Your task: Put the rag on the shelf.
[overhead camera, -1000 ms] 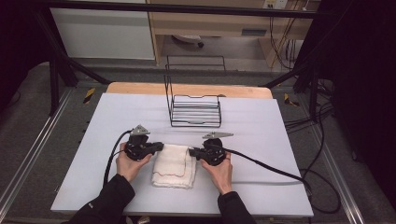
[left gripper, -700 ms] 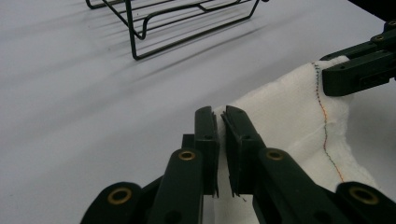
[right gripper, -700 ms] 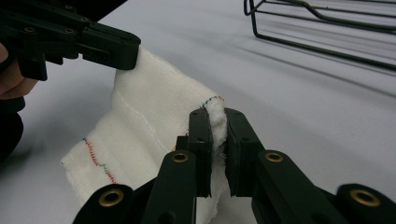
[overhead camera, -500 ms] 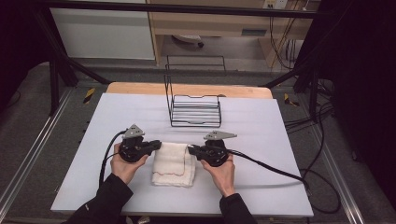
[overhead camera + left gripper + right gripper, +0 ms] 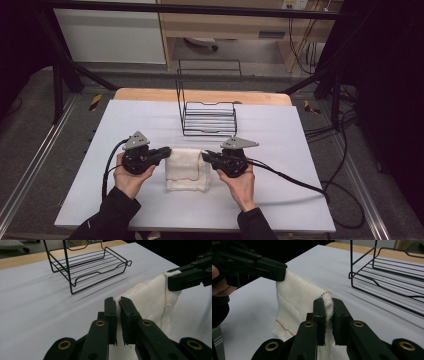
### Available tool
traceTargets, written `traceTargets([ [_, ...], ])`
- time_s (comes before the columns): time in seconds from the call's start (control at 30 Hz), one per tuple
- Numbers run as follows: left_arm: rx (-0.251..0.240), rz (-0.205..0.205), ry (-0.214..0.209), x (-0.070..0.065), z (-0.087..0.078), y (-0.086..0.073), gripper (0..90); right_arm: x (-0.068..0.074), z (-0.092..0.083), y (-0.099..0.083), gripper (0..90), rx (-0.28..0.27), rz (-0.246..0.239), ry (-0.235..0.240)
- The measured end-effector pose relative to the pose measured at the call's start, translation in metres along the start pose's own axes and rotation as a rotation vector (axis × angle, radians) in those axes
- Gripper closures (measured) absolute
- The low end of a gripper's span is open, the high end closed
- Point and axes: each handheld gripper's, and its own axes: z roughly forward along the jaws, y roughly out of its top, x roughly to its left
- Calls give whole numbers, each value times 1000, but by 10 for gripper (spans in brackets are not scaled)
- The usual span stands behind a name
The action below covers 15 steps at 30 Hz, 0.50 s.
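Note:
A white cloth [image 5: 186,169] with a coloured stitched hem lies on the white table, its far edge lifted. My left gripper [image 5: 167,150] is shut on the cloth's far left corner [image 5: 140,296], the fabric pinched between its black jaws. My right gripper [image 5: 205,157] is shut on the far right corner [image 5: 327,300]. In the left gripper view the other gripper [image 5: 192,275] shows at the right, clamped on the cloth. In the right gripper view the other gripper [image 5: 252,265] holds the cloth at the upper left. The cloth [image 5: 294,302] hangs between the two.
A black wire rack [image 5: 209,116] stands just beyond the cloth, with a tall back frame; it appears close in both gripper views [image 5: 87,267] [image 5: 392,277]. Black cables [image 5: 300,180] trail right and left across the table [image 5: 310,150]. A wooden strip [image 5: 150,95] borders the far edge.
Both grippers have lifted the cloth's far edge slightly off the table and shifted a little toward the person. The cloth now stands up between them.

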Motion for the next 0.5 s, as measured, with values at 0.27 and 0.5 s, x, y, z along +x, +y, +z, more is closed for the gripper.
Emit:
traceTargets([
  [0.27,-45,-5,-6,-5,-9,7,840,4,-10,11,826,-35,-33,-3],
  [0.5,-69,4,-11,-8,-15,13,840,6,-18,17,827,-57,-62,-2],
])
